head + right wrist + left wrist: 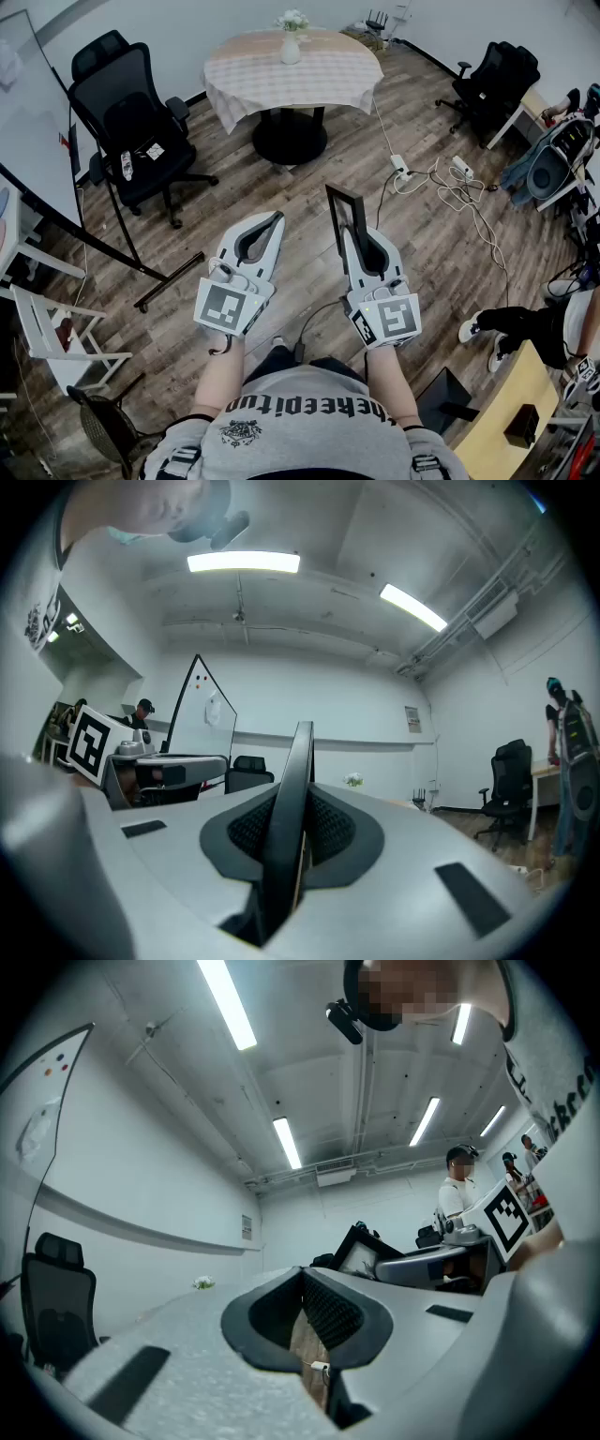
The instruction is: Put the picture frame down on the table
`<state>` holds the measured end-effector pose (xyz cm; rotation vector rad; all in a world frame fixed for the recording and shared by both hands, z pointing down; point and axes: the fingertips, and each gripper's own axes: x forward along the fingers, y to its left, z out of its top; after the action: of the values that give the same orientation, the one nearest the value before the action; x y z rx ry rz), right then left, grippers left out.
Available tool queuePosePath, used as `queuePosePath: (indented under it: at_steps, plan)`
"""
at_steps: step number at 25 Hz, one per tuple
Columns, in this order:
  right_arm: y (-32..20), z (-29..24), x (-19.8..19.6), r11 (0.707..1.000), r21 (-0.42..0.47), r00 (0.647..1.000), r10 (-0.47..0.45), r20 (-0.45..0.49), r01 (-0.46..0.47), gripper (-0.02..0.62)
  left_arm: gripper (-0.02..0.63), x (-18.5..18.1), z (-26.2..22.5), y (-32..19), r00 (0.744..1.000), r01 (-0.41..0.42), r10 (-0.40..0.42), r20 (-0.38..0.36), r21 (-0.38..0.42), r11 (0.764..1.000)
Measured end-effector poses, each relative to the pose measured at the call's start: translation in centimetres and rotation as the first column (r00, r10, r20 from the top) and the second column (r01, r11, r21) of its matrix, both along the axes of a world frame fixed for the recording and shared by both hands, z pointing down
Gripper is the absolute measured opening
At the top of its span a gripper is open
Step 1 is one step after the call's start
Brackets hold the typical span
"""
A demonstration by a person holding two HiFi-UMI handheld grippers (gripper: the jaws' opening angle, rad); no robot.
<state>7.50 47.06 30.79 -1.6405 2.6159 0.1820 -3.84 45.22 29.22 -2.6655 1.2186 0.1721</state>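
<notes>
The black picture frame (344, 208) is held edge-on between the jaws of my right gripper (360, 234), which is shut on it above the wooden floor. In the right gripper view the frame (289, 817) runs up through the middle of the jaws. My left gripper (273, 221) hangs beside it, shut with nothing in it. The left gripper view shows the frame (360, 1249) off to the right. Ahead stands the round table (253, 77) with a checked cloth and a white vase of flowers (291, 41) on it.
A black office chair (131, 112) and a whiteboard stand (103, 244) are at the left. Cables and power strips (441, 178) lie on the floor at the right. More chairs (497, 80), a person's legs (511, 323) and a wooden desk (502, 408) fill the right side.
</notes>
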Motion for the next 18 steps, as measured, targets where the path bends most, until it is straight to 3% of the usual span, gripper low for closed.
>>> queuePosePath:
  at_steps: [4, 18]
  plan:
    - [-0.1, 0.3, -0.3, 1.0, 0.004, 1.0, 0.001, 0.009, -0.001, 0.046, 0.017, -1.0, 0.3, -0.4, 0.999, -0.001, 0.002, -0.034, 0.012, 1.0]
    - [-1.9, 0.2, -1.5, 1.0, 0.008, 1.0, 0.003, 0.014, -0.003, 0.046, 0.017, -1.7, 0.5, -1.7, 0.999, -0.021, 0.022, -0.034, 0.018, 1.0]
